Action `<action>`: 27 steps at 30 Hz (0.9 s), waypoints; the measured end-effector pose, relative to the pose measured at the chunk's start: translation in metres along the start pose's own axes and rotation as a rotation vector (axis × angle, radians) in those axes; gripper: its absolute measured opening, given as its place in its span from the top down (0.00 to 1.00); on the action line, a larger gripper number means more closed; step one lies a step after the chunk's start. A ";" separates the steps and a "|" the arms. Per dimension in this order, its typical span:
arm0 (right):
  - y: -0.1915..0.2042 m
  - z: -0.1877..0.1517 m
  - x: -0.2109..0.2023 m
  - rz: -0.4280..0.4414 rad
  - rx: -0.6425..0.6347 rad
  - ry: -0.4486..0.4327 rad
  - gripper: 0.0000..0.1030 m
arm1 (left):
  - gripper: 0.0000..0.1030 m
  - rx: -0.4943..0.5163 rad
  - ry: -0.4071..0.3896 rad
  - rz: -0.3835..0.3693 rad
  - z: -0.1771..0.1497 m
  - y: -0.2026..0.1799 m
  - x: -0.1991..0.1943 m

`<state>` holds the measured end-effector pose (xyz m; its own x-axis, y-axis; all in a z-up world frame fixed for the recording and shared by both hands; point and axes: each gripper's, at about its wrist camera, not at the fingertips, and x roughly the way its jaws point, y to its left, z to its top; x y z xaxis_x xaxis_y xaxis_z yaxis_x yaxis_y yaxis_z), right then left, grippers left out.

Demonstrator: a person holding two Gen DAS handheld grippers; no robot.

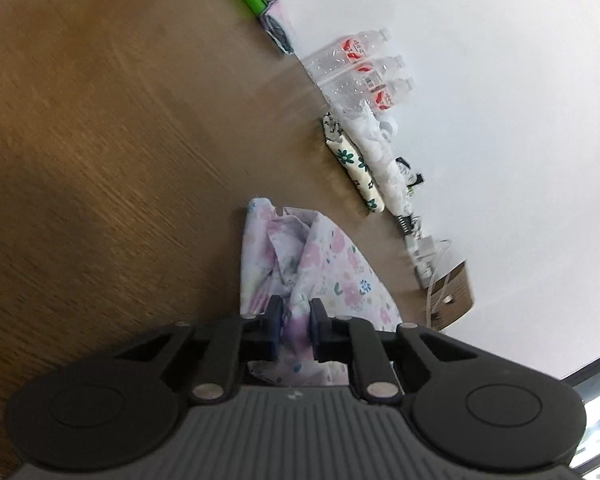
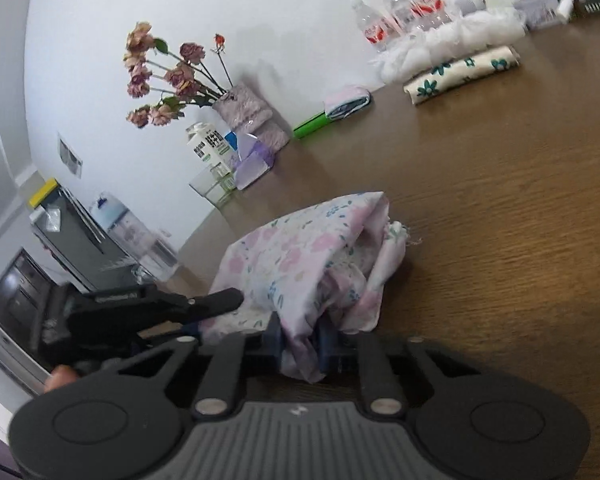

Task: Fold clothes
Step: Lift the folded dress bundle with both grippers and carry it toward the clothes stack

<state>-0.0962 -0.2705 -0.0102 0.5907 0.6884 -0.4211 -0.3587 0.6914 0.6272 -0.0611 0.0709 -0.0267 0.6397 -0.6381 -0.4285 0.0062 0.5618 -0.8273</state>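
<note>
A pale pink floral garment (image 1: pixel 300 256) lies bunched on the brown wooden table (image 1: pixel 100 140). My left gripper (image 1: pixel 297 320) is shut on a near fold of it. In the right wrist view the same garment (image 2: pixel 308 252) is a loose heap, and my right gripper (image 2: pixel 302 338) is shut on its near edge. The left gripper (image 2: pixel 204 308) shows there as a black tool at the garment's left side, a fingertip of the hand holding it below. Both views are tilted.
Along the wall stand three water bottles (image 2: pixel 404 8), a white fluffy cloth (image 2: pixel 452 44), a folded cream cloth with green flowers (image 2: pixel 460 72), a small folded pink cloth (image 2: pixel 348 100), a green tube (image 2: pixel 310 124), dried roses (image 2: pixel 168 76), a carton (image 2: pixel 210 148) and a glass (image 2: pixel 214 188).
</note>
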 end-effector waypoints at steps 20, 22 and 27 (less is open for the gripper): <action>-0.041 0.061 0.032 -0.040 0.184 0.038 0.56 | 0.49 0.222 0.122 -0.018 0.052 -0.030 0.063; -0.037 0.064 0.021 -0.067 0.151 0.034 0.50 | 0.40 0.207 0.087 -0.002 0.055 -0.026 0.053; 0.000 0.065 -0.009 -0.191 -0.094 -0.058 0.80 | 0.51 0.330 -0.049 0.077 0.053 -0.048 0.016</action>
<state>-0.0540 -0.2909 0.0360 0.6936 0.5313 -0.4865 -0.3006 0.8272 0.4748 -0.0105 0.0621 0.0251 0.6842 -0.5654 -0.4606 0.1996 0.7526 -0.6275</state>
